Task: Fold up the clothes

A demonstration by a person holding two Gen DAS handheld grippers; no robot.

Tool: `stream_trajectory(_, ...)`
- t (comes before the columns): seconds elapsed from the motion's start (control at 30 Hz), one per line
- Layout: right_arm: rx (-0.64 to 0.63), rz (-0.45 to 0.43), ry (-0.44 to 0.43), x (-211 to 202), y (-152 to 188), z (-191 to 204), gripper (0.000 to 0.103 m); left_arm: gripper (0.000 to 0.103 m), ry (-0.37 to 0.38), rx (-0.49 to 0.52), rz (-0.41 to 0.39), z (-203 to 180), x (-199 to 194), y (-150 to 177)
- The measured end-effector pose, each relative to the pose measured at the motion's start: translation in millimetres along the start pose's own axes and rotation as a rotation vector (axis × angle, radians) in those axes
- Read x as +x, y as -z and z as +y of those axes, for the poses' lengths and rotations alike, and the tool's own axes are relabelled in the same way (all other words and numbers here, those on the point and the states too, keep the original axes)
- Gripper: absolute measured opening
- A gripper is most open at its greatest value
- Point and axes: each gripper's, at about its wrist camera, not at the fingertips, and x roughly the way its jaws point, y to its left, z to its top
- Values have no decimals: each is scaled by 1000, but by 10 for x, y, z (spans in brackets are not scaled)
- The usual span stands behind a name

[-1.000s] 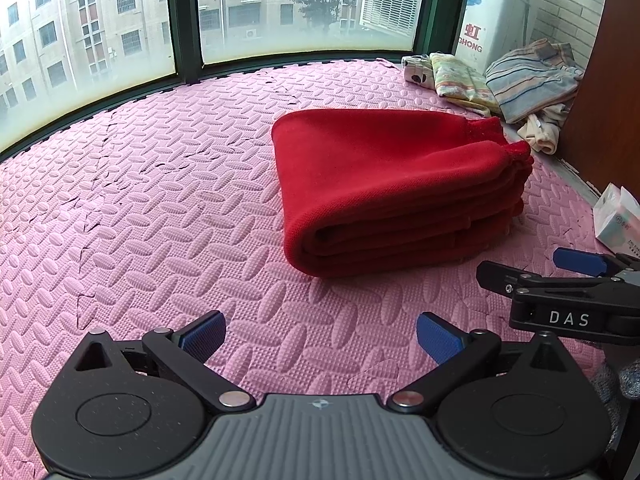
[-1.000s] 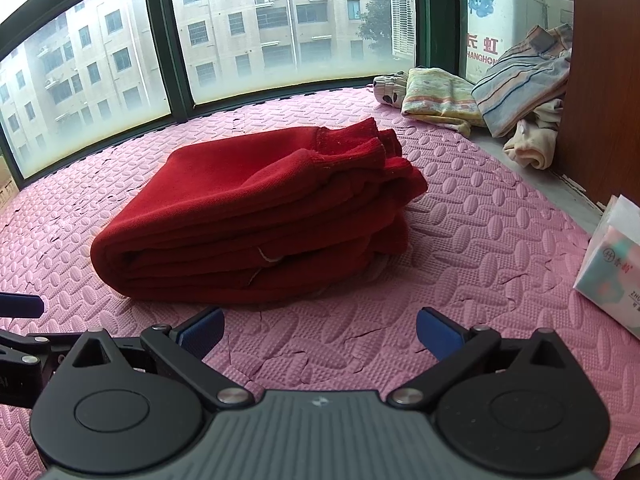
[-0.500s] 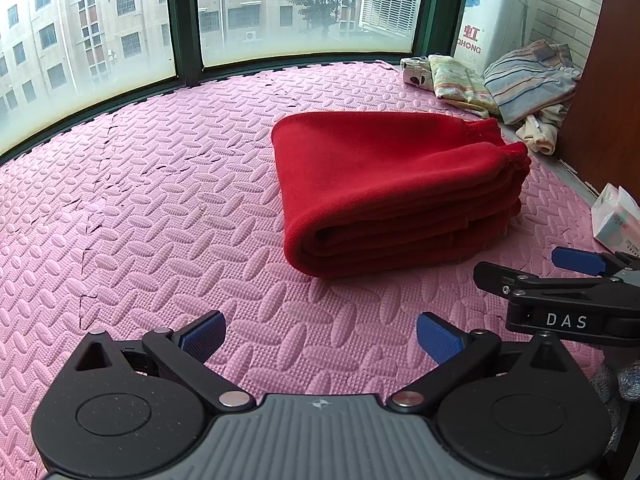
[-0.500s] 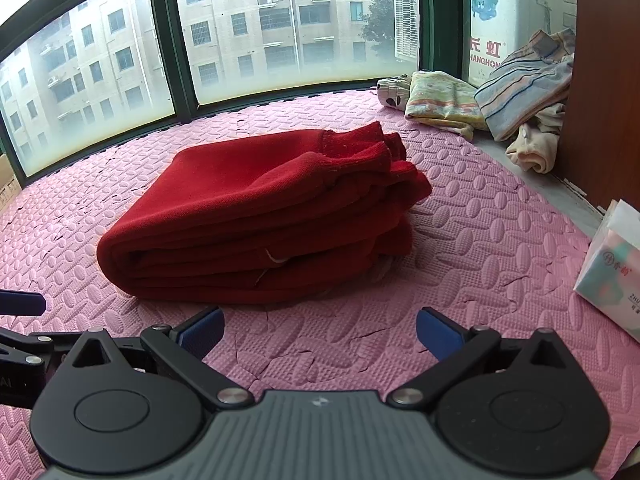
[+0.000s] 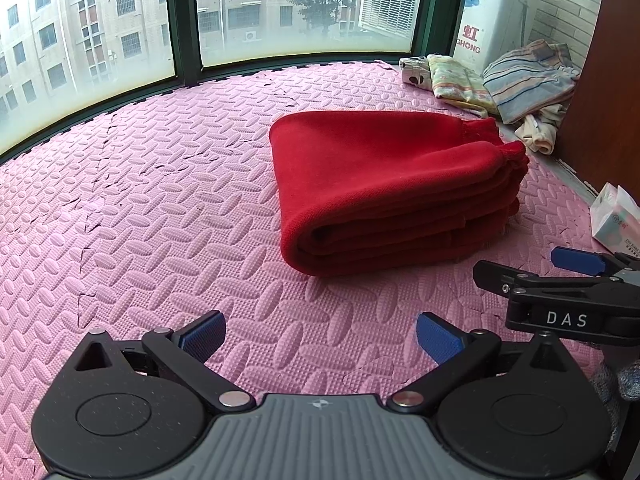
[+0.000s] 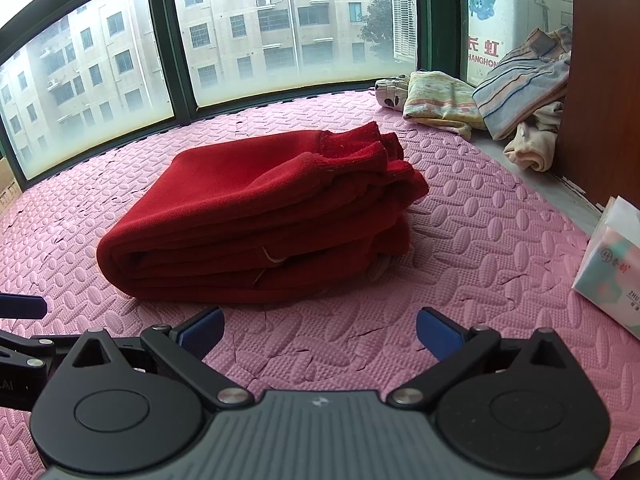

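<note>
A red garment lies folded in a thick stack on the pink foam mat. It also shows in the right wrist view, with its cuffed edges at the far right of the stack. My left gripper is open and empty, held above the mat in front of the stack. My right gripper is open and empty, also short of the stack. The right gripper's side shows in the left wrist view, at the right.
A pile of other clothes lies at the far right by the window corner, also in the right wrist view. A tissue pack sits at the right beside a brown cabinet wall. Windows bound the mat's far edge.
Both grippers have drawn back slightly from the folded red garment. Both stayed open and empty. The garment has not moved.
</note>
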Motion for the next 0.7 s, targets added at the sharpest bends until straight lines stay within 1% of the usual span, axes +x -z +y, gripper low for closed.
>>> stream_trajectory(0.7,-3,0,7,24,-19,-7,103,103,6,1,-6,-1,10,-19)
